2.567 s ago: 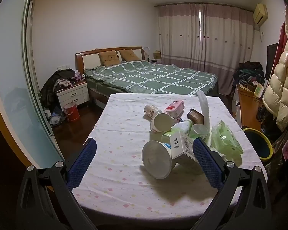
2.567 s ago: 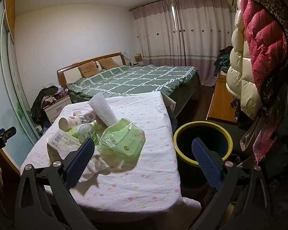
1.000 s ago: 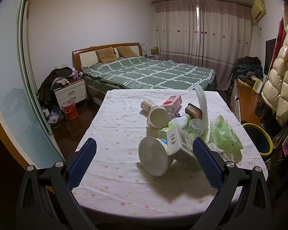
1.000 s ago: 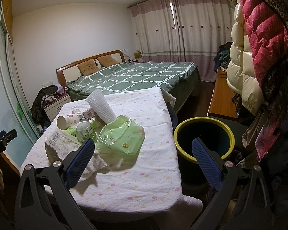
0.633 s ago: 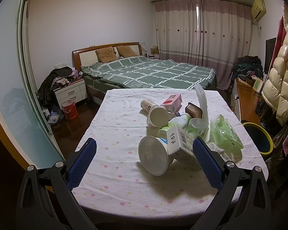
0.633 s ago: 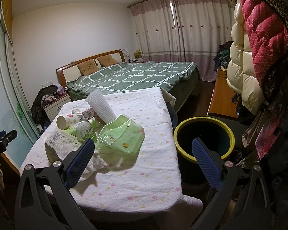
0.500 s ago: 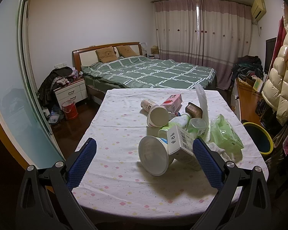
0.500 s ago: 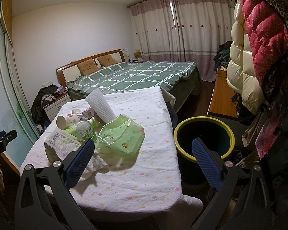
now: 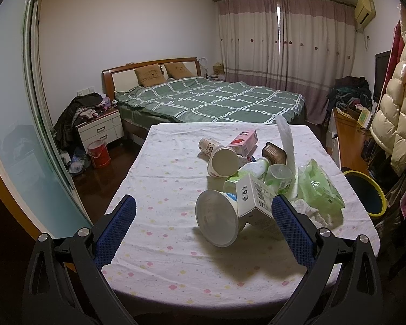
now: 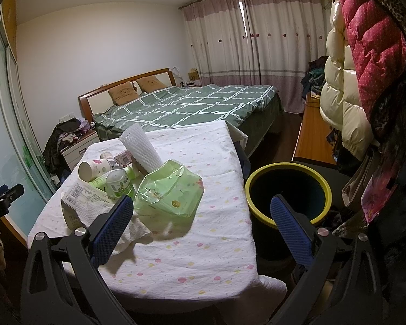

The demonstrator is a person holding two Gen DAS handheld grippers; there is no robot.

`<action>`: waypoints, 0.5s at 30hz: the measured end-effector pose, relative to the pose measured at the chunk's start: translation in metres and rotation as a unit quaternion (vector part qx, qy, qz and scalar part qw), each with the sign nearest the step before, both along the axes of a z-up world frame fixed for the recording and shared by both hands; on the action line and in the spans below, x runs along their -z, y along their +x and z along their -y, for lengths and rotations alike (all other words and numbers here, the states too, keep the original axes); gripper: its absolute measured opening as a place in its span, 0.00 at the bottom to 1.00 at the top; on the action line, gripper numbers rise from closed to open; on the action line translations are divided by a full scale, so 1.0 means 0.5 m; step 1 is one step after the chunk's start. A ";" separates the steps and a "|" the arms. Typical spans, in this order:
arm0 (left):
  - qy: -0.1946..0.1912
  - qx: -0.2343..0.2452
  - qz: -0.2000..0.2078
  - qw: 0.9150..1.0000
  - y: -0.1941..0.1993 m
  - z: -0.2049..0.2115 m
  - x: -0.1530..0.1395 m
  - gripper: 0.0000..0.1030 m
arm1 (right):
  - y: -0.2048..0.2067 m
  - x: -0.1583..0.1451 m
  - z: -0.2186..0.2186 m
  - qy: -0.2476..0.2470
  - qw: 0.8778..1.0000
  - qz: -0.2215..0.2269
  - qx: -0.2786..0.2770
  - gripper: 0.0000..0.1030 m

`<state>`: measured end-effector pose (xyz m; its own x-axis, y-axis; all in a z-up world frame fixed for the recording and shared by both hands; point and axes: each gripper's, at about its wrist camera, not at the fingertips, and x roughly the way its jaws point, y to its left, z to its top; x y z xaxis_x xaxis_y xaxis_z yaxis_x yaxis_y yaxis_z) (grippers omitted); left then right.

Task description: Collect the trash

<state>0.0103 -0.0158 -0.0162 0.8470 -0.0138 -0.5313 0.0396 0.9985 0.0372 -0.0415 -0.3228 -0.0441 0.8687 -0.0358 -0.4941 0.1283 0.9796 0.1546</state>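
Your left gripper [image 9: 203, 216] hangs above the near edge of the table [image 9: 159, 189], its fingers spread wide and holding nothing. Between the blue pads in that view lies the pile of trash: a big white cup [image 9: 216, 222] on its side with its mouth toward you, and a white box [image 9: 254, 200] leaning against it, close to the right pad. Behind them lie a paper cup [image 9: 222, 161], a pink box [image 9: 243, 142], a brown tub [image 9: 274, 155], a green bottle [image 9: 253, 170] and a clear cup [image 9: 280, 177]. A white foam sleeve [image 9: 287, 149] stands up out of the heap, and a green bag [image 9: 316, 189] sits at the right end, with a crumpled tissue [image 9: 308, 211] beside it.

Your right gripper [image 10: 200, 222] also has its fingers wide apart and empty, over the table's near right corner. Its left pad sits in front of the tissue and the green bag [image 10: 170, 189]; its right pad lies in front of the bin [image 10: 287, 192]. The bin, yellow-rimmed and dark inside, stands on the floor just beside the table's right edge. A bed [image 10: 192, 105] stands beyond the table, and coats [image 10: 365, 62] hang at the right.
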 end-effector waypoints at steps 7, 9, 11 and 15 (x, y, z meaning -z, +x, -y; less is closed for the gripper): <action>-0.003 -0.001 -0.003 1.000 0.005 -0.002 0.003 0.96 | 0.016 0.007 0.003 0.006 1.000 -0.008 -0.002 0.94; -0.002 -0.001 -0.003 1.000 0.006 -0.002 0.003 0.96 | 0.022 0.012 0.003 0.007 1.000 -0.013 -0.004 0.94; -0.002 -0.002 -0.004 1.000 0.006 -0.002 0.003 0.96 | 0.033 0.018 0.001 0.008 1.000 -0.020 -0.006 0.94; 0.002 -0.002 -0.009 1.000 0.015 0.000 0.009 0.96 | 0.057 0.029 -0.006 0.007 0.999 -0.031 -0.011 0.94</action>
